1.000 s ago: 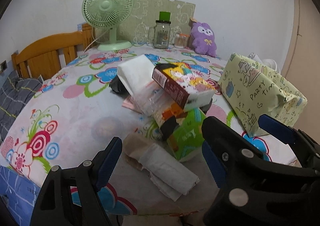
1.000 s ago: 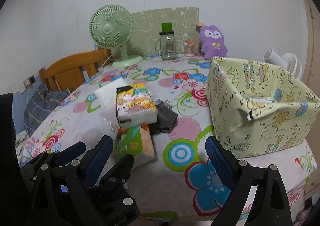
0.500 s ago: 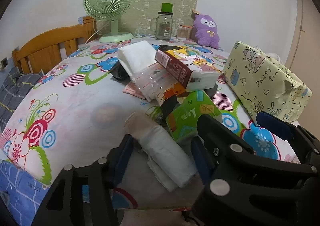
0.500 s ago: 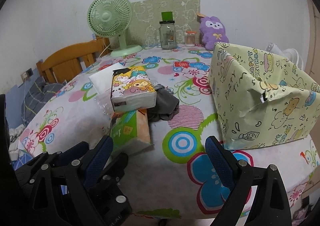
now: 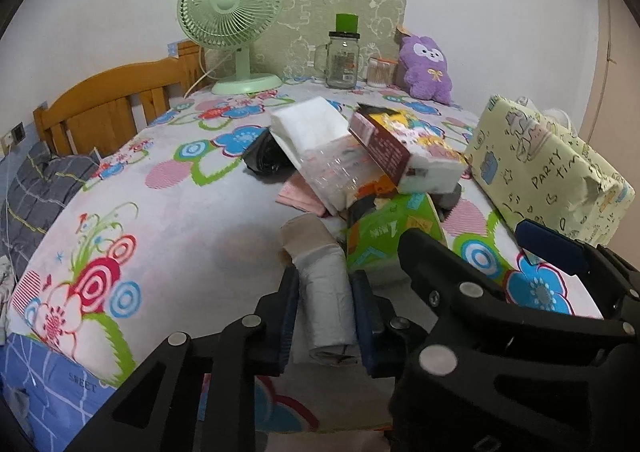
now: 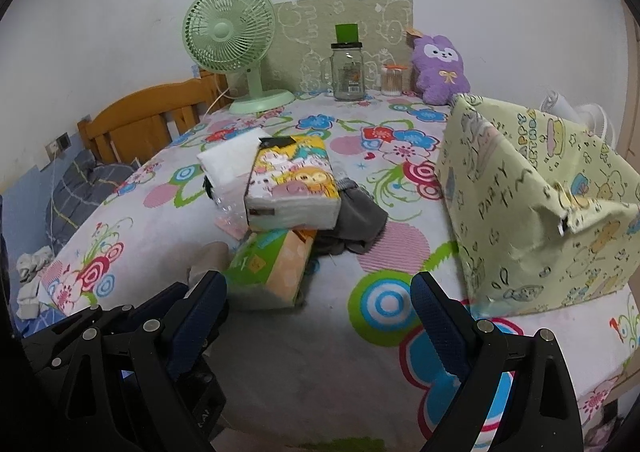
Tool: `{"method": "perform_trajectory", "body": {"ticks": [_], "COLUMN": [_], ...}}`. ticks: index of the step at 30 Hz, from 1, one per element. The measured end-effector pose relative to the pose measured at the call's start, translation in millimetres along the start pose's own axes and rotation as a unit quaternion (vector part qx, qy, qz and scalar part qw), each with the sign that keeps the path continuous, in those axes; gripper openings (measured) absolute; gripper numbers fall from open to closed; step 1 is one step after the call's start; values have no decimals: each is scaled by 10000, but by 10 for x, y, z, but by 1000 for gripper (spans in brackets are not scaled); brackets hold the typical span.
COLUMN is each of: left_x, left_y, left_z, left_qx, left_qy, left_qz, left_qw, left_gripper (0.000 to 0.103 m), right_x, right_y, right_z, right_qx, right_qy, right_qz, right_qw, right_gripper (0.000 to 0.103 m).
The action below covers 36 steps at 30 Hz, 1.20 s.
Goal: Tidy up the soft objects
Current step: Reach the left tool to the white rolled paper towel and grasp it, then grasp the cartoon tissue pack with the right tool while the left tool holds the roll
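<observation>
Left gripper (image 5: 325,316) jaws closing around grey roll (image 5: 326,292) near table edge, right gripper (image 6: 320,316) jaws spread over bare cloth.

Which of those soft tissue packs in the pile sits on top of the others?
The cartoon-printed tissue pack with the yellow top. It rests across the green-and-orange tissue pack lying flat on the tablecloth, while the plain white pack sits lower behind it.

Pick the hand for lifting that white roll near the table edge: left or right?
Left. Its tongs straddle the white roll and are closing on it; the right tongs are open over bare tablecloth.
</observation>
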<state>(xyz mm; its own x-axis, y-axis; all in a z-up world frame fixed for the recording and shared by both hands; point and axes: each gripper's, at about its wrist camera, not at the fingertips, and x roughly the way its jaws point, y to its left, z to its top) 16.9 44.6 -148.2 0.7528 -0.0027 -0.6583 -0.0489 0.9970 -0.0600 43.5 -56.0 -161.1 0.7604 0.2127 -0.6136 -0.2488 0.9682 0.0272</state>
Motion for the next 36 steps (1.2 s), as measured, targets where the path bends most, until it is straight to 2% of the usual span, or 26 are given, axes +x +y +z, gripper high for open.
{"method": "perform_trajectory", "body": {"ticks": [9, 19, 25, 29, 36], "left_x": [47, 104, 167, 193, 147], "left_y": [178, 159, 192, 169, 149], "left_z": [136, 268, 329, 344, 387], "left_qx": [-127, -77, -108, -68, -34], "left_qy": [-103, -181, -136, -99, -100], "left_qz": [167, 63, 137, 166, 188], "left_qw": [9997, 9998, 9998, 9998, 9998], "left_gripper": [24, 24, 24, 24, 24], "right_x": [85, 213, 315, 369, 338], "right_y": [84, 116, 116, 113, 94], "right_z": [150, 298, 361, 372, 397], "right_qx": [7, 51, 81, 72, 103], "right_qy": [-55, -108, -61, 36, 66], "right_qz": [54, -25, -15, 36, 57], "right_qw": [10000, 9999, 9999, 10000, 9999], "right_gripper": [95, 95, 79, 57, 54]}}
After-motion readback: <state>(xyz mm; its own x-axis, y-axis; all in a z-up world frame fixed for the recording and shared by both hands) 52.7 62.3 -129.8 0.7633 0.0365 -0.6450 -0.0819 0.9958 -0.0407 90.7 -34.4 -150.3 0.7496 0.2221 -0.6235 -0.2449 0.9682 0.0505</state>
